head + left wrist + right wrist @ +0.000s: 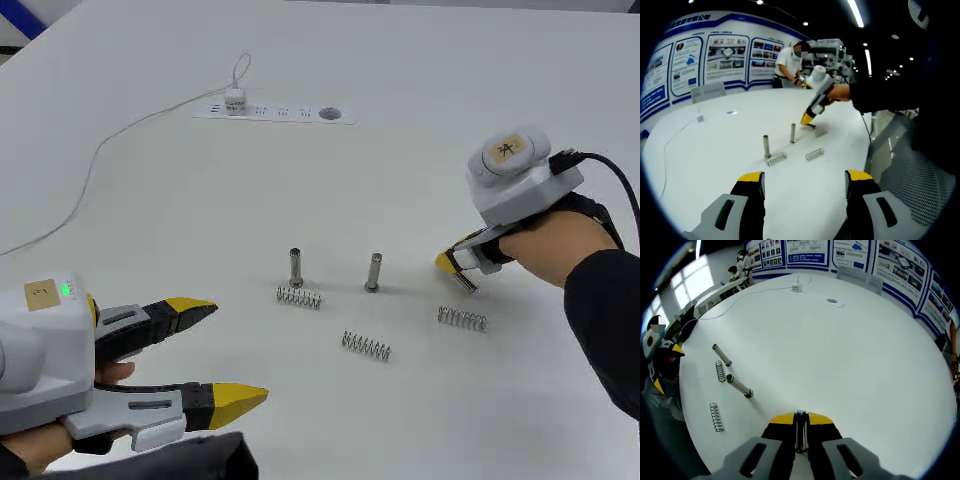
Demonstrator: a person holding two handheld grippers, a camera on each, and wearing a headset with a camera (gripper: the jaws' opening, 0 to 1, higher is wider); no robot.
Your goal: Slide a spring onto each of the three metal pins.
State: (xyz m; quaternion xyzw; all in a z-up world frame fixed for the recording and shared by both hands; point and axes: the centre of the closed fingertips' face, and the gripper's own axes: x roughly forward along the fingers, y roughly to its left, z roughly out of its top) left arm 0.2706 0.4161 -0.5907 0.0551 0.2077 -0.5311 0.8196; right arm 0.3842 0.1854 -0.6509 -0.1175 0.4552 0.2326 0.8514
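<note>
The right gripper (458, 272), low over the table's right side, is clamped on the third pin (800, 432), a slim steel cylinder lying along its yellow-tipped jaws. The left gripper (240, 350) hovers at the near left, jaws wide apart and holding nothing. The left pin (296, 267) and right pin (374, 272) stand upright mid-table, grey with a wider foot. The left spring (299, 297) lies just before the left pin, the middle spring (366, 346) nearer the person, and the right spring (462, 318) below the right gripper.

The white table (450, 60) carries a power strip (290, 113) with a white plug (234, 100) and a cable (110, 140). Blue-and-white wall posters (715, 50) line the room, their writing too small to read. A tan sticker (508, 148) on the right gripper bears an illegible mark.
</note>
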